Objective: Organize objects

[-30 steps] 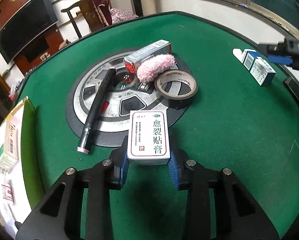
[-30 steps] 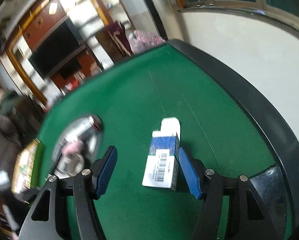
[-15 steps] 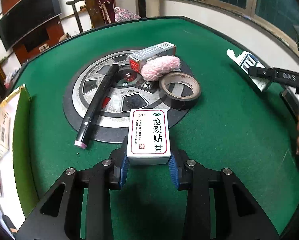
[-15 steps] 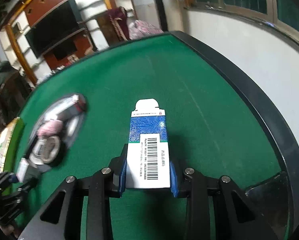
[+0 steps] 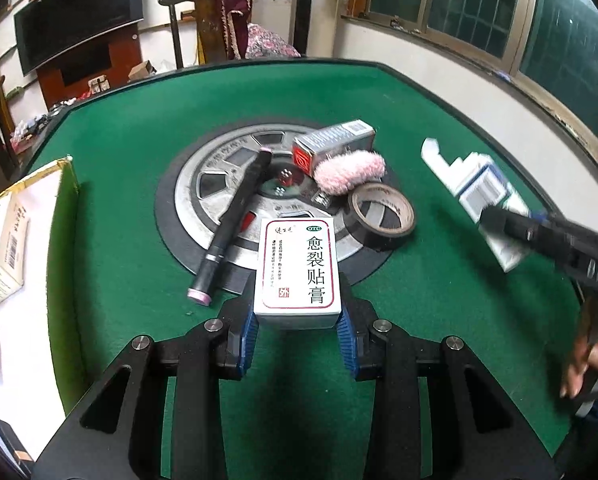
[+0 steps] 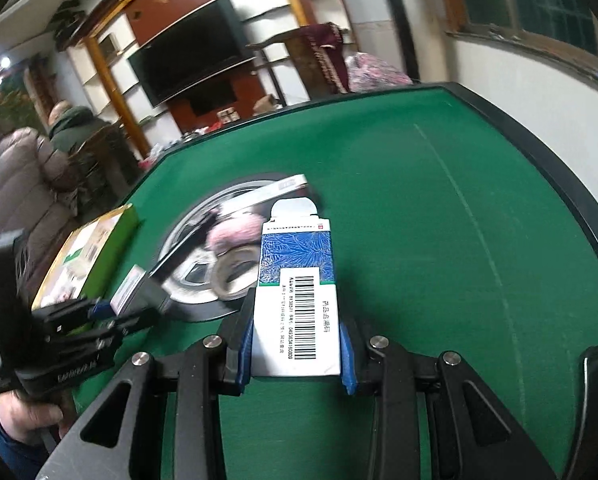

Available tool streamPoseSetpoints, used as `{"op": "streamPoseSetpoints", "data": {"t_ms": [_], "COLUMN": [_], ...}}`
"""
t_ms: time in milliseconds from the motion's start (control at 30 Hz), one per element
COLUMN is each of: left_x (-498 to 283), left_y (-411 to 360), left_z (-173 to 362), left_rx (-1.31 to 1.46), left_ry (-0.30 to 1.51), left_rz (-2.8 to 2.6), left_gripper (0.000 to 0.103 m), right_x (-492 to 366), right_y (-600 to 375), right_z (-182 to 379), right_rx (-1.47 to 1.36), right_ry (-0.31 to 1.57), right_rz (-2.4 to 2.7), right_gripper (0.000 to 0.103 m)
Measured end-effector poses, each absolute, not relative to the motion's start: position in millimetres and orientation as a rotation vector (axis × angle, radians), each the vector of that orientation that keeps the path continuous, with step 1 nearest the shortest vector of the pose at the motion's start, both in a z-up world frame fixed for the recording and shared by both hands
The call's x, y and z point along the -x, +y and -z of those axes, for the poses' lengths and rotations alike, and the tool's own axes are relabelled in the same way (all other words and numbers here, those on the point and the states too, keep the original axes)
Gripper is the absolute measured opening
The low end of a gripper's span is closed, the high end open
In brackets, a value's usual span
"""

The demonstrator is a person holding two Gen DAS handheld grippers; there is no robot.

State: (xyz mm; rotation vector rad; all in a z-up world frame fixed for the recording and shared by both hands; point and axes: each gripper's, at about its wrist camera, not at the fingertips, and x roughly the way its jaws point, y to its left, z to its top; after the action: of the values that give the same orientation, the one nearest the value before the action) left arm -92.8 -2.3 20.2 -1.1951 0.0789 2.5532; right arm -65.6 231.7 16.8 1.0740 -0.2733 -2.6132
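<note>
The left hand-held gripper point(image 5: 298, 332) is clamped on a white plaster box point(image 5: 297, 270), its blue pads point(image 5: 246, 334) pinching only the near end, so most of the box juts forward, held above the green bench point(image 5: 439, 292). The right hand-held gripper point(image 6: 297, 354) likewise grips a blue-and-white box point(image 6: 297, 292) by its barcode end, the far flap point(image 6: 293, 209) standing open.

Both holds are short and the boxes are light card: a hard squeeze could crush a wall, and a quick swing could let a box pivot or slip out. The open flap could snag on anything it brushes.

Just ahead of the plaster box lie a black pen point(image 5: 235, 216), a tape roll point(image 5: 381, 216), a pink fuzzy thing point(image 5: 349, 172) and a silver carton point(image 5: 333, 148), all on the round centre plate point(image 5: 203, 184). A low pass could knock the pen rolling or shove the tape.

The likely destination, I judge, is the green-walled tray point(image 5: 65, 248) at the left, which already holds other boxes point(image 5: 1, 252). Both grippers heading there together could collide, or a box could catch on the tray's wall.
</note>
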Motion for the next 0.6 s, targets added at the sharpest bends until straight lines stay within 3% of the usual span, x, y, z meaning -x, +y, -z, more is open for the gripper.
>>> {"op": "streamPoseSetpoints", "data": {"t_ms": [600], "left_x": [89.6], "left_y": [-87.0], "left_z": [-59.1], "left_rx": [1.073], "left_ry": [-0.105], "left_rz": [-2.868], "left_gripper": [0.034], "right_x": [70.7], "right_y": [159.5], "right_z": [-25.8], "right_rx": [-1.009], "right_ry": [-0.206], "right_rz": [2.468], "right_gripper": [0.034]}}
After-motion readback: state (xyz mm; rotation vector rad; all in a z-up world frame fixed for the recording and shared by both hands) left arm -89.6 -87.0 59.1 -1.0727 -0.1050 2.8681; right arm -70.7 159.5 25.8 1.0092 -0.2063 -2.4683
